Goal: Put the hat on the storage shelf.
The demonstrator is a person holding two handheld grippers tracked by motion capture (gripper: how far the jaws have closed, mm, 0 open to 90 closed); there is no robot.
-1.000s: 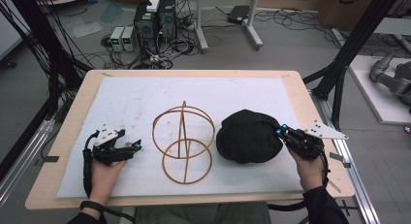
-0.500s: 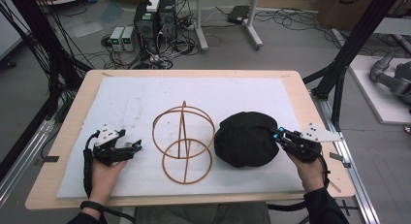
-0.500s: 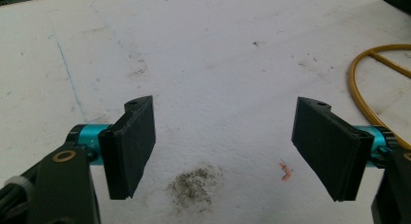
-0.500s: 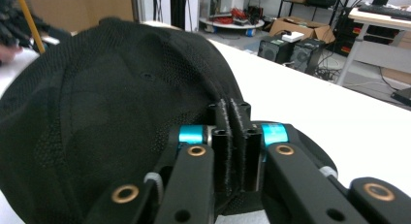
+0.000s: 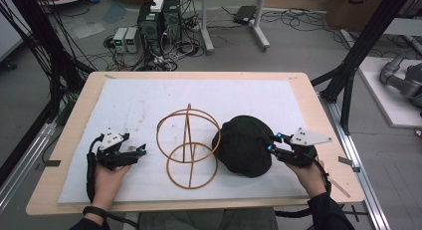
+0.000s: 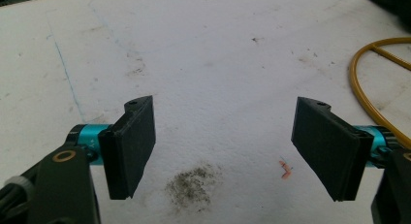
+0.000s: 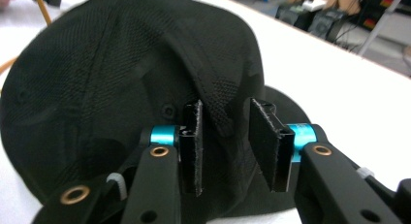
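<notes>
right tool [image 7: 224, 141] has crept onto the black cap [image 5: 245, 144], jaws narrowed around a fold; left tool [image 6: 225, 149] gapes wide, empty

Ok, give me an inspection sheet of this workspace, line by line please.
Surface: white mat on a wooden table, with a dark smudge.
Job's things: black cap beside a wire stand.
Clutter: small orange scrap.
Grippers: left gripper open over bare mat; right gripper part closed around a fold of the cap.
Cables: tangled on the floor behind the table.
Surroundings: electronic boxes, black frame posts.
</notes>
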